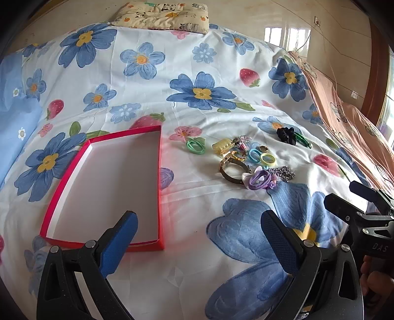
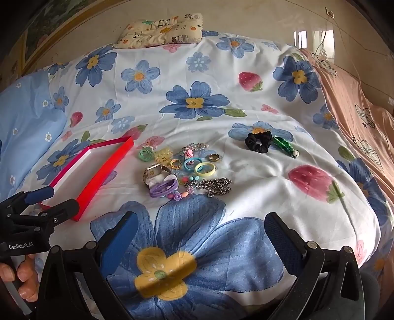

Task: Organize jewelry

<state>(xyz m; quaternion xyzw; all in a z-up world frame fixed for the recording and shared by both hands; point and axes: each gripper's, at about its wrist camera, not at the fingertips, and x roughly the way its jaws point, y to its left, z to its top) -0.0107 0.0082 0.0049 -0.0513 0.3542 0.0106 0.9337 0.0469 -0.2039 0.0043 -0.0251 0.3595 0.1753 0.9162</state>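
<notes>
A shallow red box (image 1: 157,187) (image 2: 103,172) with a white, empty inside lies on the flowered bedspread at the left. To its right sits a pile of jewelry and hair ties: a watch (image 1: 231,169) (image 2: 154,172), a silver chain (image 1: 284,172) (image 2: 214,185), a purple hair tie (image 1: 258,179) (image 2: 163,188), a yellow ring band (image 2: 205,169) and a green hair tie (image 1: 195,146). A black scrunchie (image 1: 287,135) (image 2: 258,141) and a green clip (image 2: 285,146) lie apart, further right. My left gripper (image 1: 199,221) hovers open near the box's front corner. Nothing is between the fingers of my open right gripper (image 2: 202,221), which hangs short of the pile.
A panda-print pillow (image 1: 162,16) (image 2: 160,30) rests at the bed's far end. A light blue pillow (image 1: 14,115) lies at the left, an orange blanket (image 2: 357,103) along the right edge. A hand (image 2: 22,278) holds the left gripper's handle.
</notes>
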